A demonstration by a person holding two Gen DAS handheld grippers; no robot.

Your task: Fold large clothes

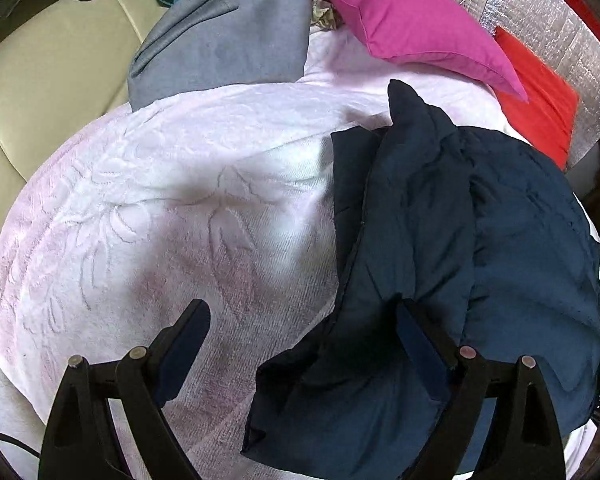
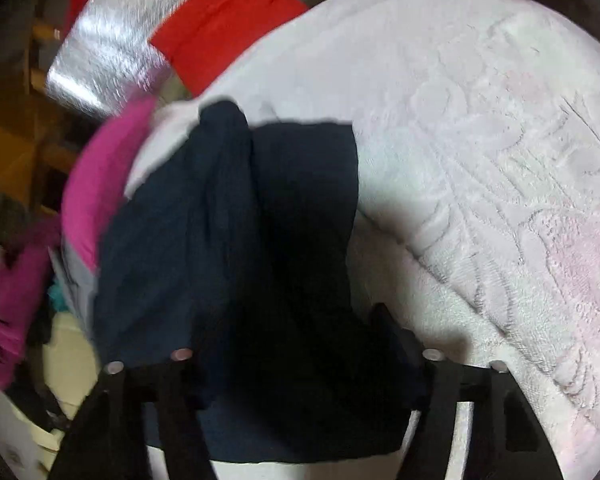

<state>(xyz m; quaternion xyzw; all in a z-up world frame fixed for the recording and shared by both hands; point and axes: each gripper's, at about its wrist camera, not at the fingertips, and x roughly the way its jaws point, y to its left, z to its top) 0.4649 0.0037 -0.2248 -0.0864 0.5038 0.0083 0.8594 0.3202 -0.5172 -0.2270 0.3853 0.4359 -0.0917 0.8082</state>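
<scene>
Left gripper (image 1: 300, 336): jaws spread wide, nothing between them; its right finger rests against the navy garment (image 1: 440, 240), its left finger over the pale embossed blanket (image 1: 160, 200).
Right gripper (image 2: 284, 340): the navy garment (image 2: 228, 240) lies over its fingers; whether the jaws pinch the cloth cannot be told, view blurred.
Navy garment: bunched in folds on the blanket's right side.
Far edge: grey garment (image 1: 228, 40), magenta pillow (image 1: 412, 28), red pillow (image 1: 540, 108), silver foil panel (image 1: 548, 12).
Far left: cream leather cushion (image 1: 52, 80).
</scene>
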